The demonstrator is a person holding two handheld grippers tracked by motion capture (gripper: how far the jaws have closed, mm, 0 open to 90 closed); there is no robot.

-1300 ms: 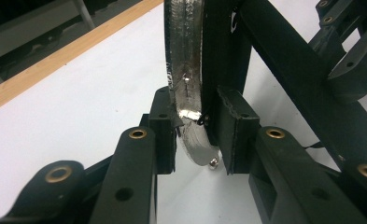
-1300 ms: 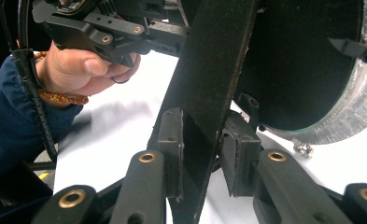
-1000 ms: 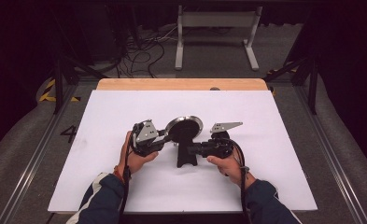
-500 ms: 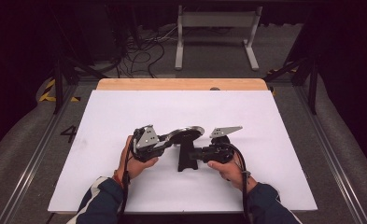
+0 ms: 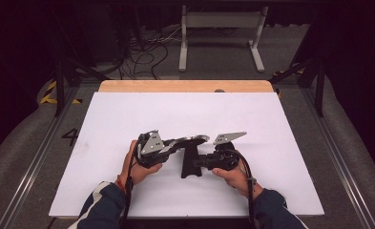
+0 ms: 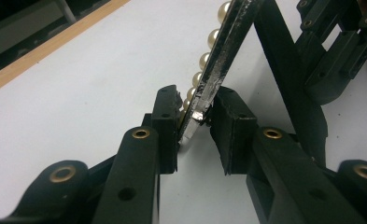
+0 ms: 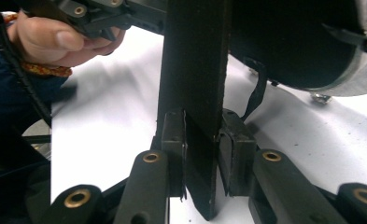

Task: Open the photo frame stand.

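Left claw (image 6: 195, 116): nearly closed, pads pinching the rim of the mirror (image 6: 228, 42). Right claw (image 7: 202, 135): also nearly closed, clamped on the flat black stand (image 7: 195, 56), which runs up between its jaws.

Desk (image 5: 175, 109): white sheet under both claws, bare apart from this piece.

Mirror: round disc, tilted close to flat, reaching out ahead of the left claw and ending above the right claw's tips. Edge-on from the left claw, so the pads bite across its thin section. That looks like the only grip a flat disc offers.

Stand: dark upright strip, directly ahead of the right claw, foot down on the desk below it. The right claw takes it across its narrow thickness, low down. My read: it is anchoring the base while the left claw swings the disc about the hinge. One claw fixes, one claw turns.

Left hand (image 7: 55, 42): seen beyond the stand from the right claw, wrapped round its own claw body.

Pearls (image 6: 204, 59): a row along the rim, just past the left claw's left pad, on the disc's underside. The grip sits on the metal edge, which slips less than round beads would.
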